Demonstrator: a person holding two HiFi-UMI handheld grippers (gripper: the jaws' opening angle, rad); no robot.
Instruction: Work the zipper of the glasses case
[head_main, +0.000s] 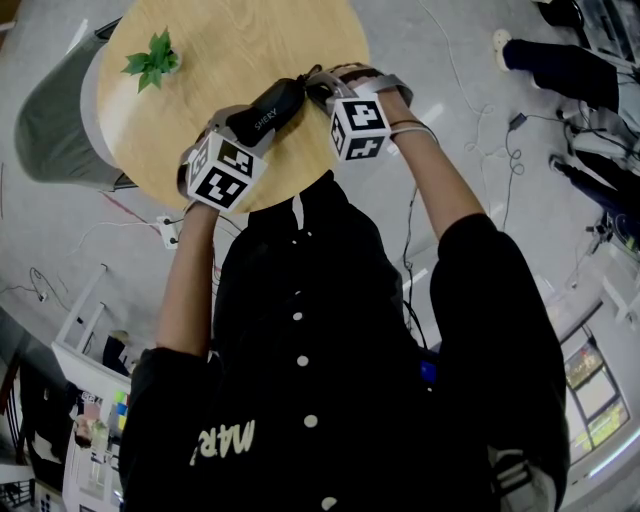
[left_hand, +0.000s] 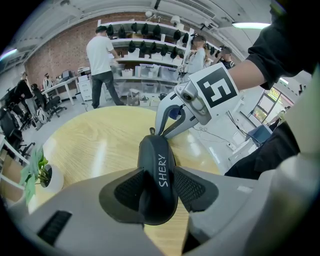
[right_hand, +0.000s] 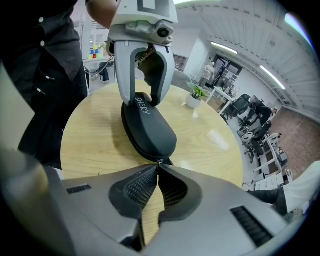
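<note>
Left gripper (left_hand: 159, 192) clamps black glasses case (right_hand: 147, 127) on wooden table (head_main: 250, 40). Right gripper (right_hand: 158, 167) tips pinched tight on zipper pull (right_hand: 160, 162), case end.

Bright, even light; fisheye-warped edges

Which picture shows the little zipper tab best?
The right gripper view: the zipper tab sits pinched between the right tongs at the end of the glasses case. The left gripper view shows only a far speck; the head view hides it.
</note>
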